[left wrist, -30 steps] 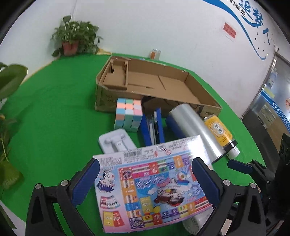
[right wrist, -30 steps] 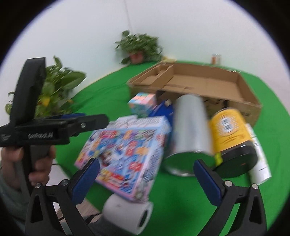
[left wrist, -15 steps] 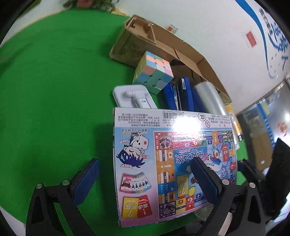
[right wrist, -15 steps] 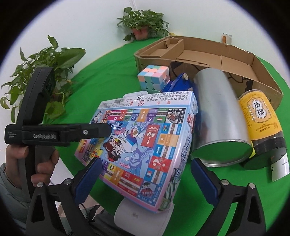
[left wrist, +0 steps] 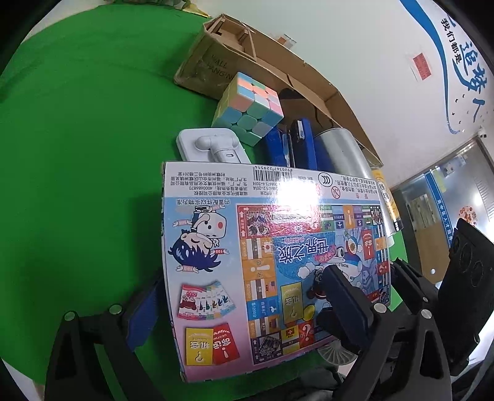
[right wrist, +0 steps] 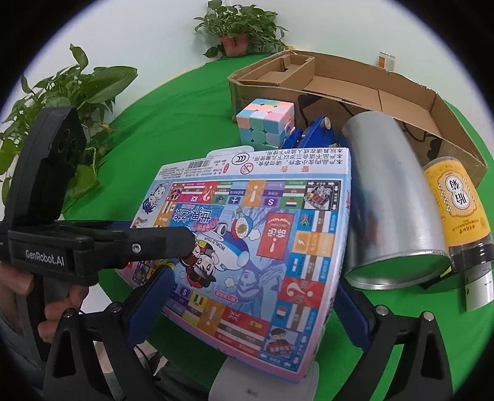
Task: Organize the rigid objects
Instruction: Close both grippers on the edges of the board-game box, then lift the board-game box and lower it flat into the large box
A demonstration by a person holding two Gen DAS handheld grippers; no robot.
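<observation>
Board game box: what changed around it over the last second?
Both grippers dropped toward the board game box: the left gripper now straddles one end and the right gripper its width; the left's jaws are closing, and neither visibly clamps it. The box, pastel cube, steel can, yellow jar and cardboard tray stayed put.

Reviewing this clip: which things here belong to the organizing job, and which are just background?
Job: board game box, pastel cube, silver can, yellow jar, blue stapler, white holder, cardboard box.
Background: potted plant, leafy plant.
</observation>
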